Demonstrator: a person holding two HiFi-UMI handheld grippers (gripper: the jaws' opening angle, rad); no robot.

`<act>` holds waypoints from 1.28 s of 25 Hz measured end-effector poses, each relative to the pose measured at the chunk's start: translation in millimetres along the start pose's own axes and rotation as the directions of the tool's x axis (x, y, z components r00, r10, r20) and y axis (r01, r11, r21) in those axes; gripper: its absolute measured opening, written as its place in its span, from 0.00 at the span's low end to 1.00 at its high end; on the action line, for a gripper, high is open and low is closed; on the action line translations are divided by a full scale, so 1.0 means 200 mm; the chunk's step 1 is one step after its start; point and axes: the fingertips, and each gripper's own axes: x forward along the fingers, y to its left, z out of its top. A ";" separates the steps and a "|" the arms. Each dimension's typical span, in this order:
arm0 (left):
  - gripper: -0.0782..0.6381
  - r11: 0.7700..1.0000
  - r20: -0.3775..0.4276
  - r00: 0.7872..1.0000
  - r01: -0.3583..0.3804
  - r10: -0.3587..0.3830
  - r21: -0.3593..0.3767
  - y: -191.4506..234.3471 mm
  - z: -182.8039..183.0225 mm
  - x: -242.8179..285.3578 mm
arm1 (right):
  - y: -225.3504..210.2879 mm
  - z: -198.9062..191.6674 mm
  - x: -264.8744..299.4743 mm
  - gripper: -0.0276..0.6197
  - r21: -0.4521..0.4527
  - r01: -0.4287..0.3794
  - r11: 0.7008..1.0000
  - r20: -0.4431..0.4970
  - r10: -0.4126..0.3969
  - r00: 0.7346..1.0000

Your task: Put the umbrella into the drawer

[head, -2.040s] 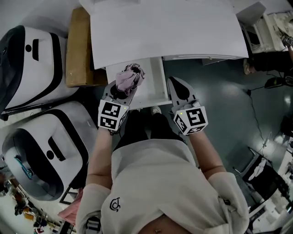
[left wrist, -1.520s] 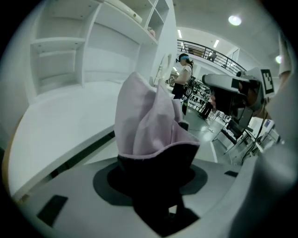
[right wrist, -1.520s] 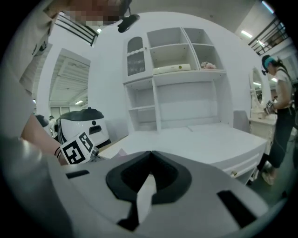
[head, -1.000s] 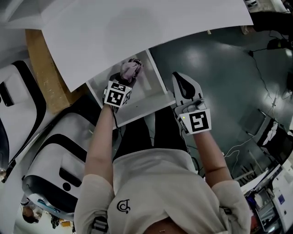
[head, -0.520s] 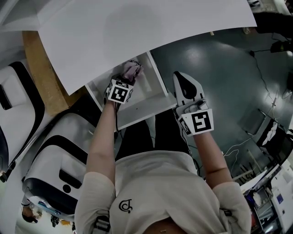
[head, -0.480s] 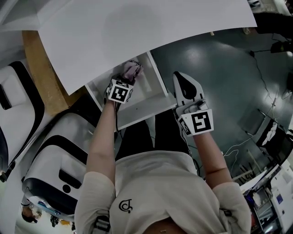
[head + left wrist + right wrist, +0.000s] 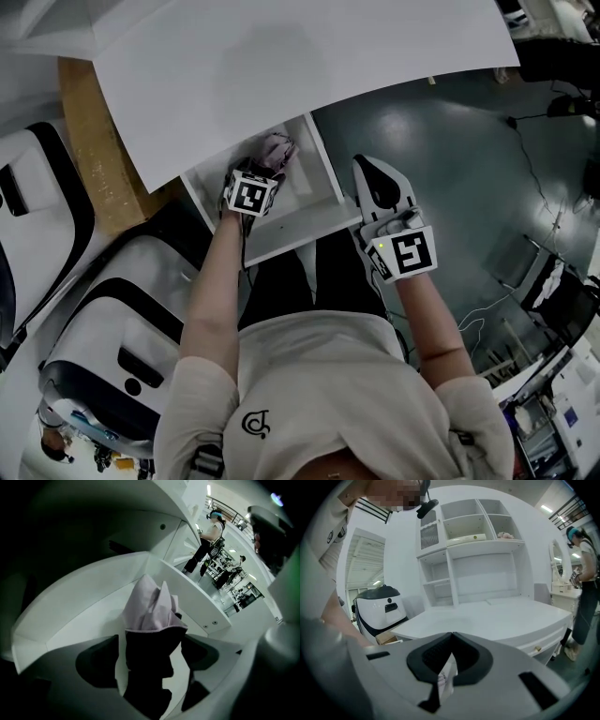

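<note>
Pink umbrella lies between opening left tongs, a gap hidden overhead; right tongs shut.

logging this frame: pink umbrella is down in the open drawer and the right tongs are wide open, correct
No: the right tongs are shut, pads together, not wide open, as the right gripper view shows. The pink umbrella is down in the open drawer.

Head view: from above, facing steeply down onto the open white drawer and flat white desk top. Left gripper view: close inside the same drawer, angled downward. Right gripper view: near level, across that desk top.
</note>
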 end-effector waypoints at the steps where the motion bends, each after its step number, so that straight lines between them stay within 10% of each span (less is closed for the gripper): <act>1: 0.69 1.000 0.019 1.000 -0.010 0.010 0.001 0.00 0.02 -0.03 | 0.01 0.02 -0.01 0.05 -0.003 -0.008 1.000 0.005 0.008 1.000; 7: 0.65 0.998 0.137 0.989 -0.065 0.065 -0.001 -0.06 0.13 -0.30 | 0.11 0.15 -0.04 0.05 -0.049 -0.058 0.997 0.037 0.060 0.997; 16: 0.13 0.976 0.342 0.915 -0.211 0.213 -0.046 -0.19 0.29 -0.79 | 0.28 0.42 -0.13 0.05 -0.111 -0.165 0.980 0.113 0.177 0.978; 21: 0.13 0.977 0.428 0.880 -0.206 0.208 -0.050 -0.29 0.35 -1.04 | 0.37 0.55 -0.19 0.05 -0.133 -0.209 0.969 0.136 0.227 0.964; 27: 0.12 0.970 0.581 0.785 -0.240 0.217 -0.039 -0.38 0.50 -1.48 | 0.44 0.71 -0.23 0.05 -0.151 -0.240 0.959 0.171 0.264 0.949; 32: 0.12 0.943 0.710 0.645 -0.323 0.282 -0.081 -0.40 0.55 -1.86 | 0.55 0.88 -0.28 0.05 -0.213 -0.285 0.934 0.234 0.332 0.914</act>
